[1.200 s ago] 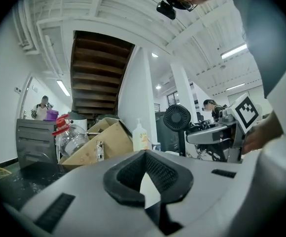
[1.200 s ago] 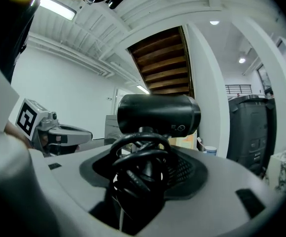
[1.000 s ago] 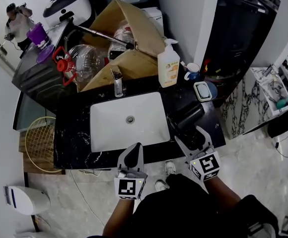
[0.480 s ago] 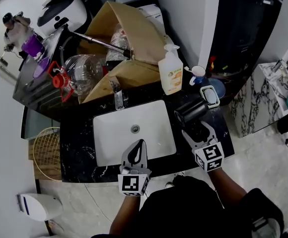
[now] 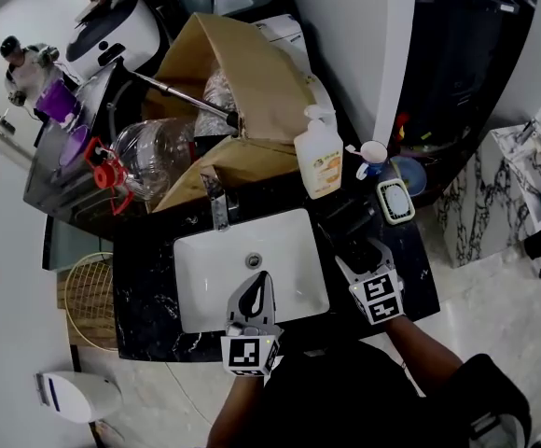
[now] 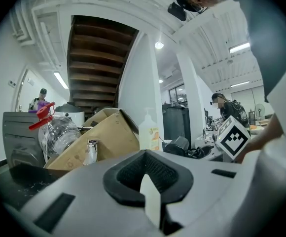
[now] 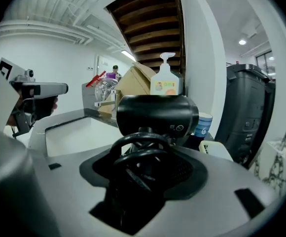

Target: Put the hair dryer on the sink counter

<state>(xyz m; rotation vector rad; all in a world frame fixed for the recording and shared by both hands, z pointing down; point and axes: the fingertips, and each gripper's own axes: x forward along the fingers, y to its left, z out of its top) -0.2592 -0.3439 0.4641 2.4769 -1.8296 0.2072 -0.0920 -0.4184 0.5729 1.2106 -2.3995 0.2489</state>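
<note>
Black hair dryer (image 7: 155,113) is pinched at its handle and looped cord in our right gripper (image 7: 143,169), barrel crosswise ahead of the jaws, over the sink counter (image 5: 412,258) right of the basin (image 5: 289,250). Our left gripper (image 6: 148,181) is pressed together, empty, at the basin's front edge.

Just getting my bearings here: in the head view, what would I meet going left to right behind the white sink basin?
Clear water jug → faucet → soap pump bottle → soap dish.

Blk hair dryer (image 7: 155,113) at counter (image 5: 145,278), R side.
</note>
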